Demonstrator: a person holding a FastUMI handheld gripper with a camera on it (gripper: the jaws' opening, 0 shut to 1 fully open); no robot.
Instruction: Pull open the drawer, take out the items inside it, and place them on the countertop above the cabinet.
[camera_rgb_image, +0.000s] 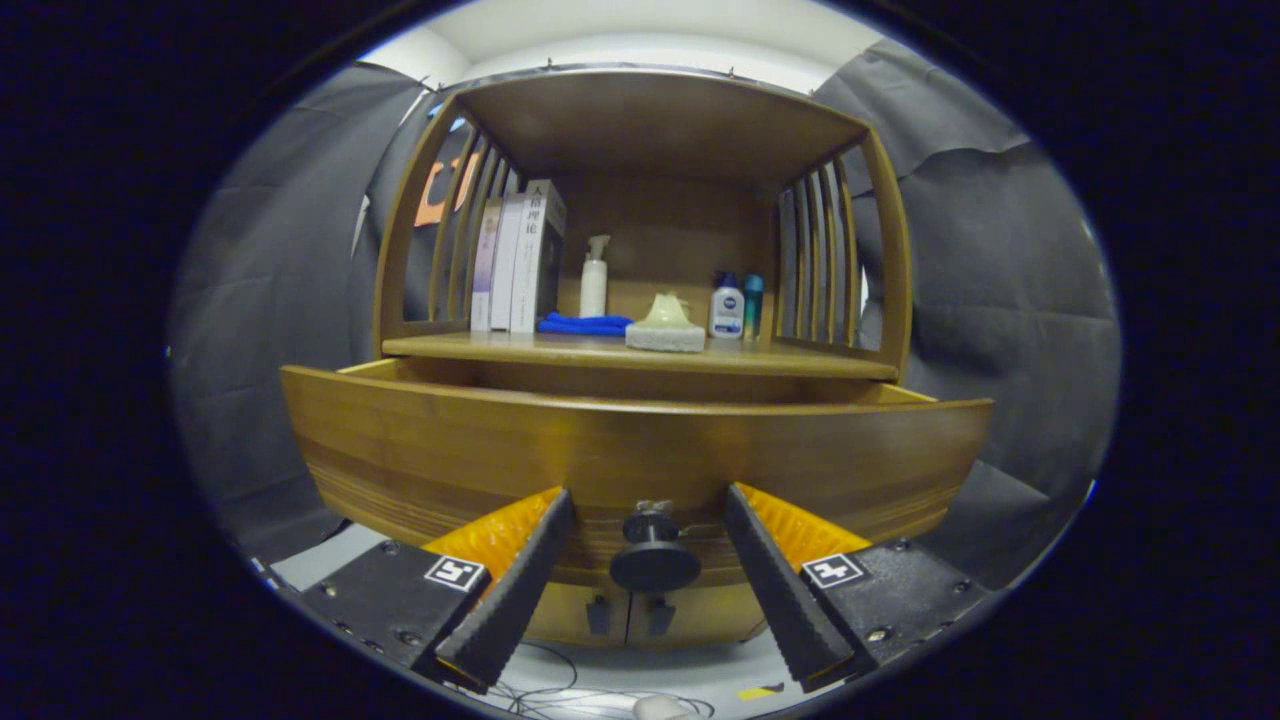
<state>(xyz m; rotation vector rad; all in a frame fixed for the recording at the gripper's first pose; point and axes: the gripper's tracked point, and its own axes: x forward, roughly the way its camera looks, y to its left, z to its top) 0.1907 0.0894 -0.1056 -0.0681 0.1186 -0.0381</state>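
Booth cabinet (640, 120): drawer (640, 450) stands out from under countertop (640, 352); gripper (650, 550) spread wide, straddling knob (655, 560) without contact, squared for grasp.

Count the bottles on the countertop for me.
3: a pump bottle right of the books, and a white bottle and teal bottle at the right. More may hide behind.

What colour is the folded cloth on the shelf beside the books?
Blue. The cloth lies on the shelf, clearest in the gripper view beyond the open claw.
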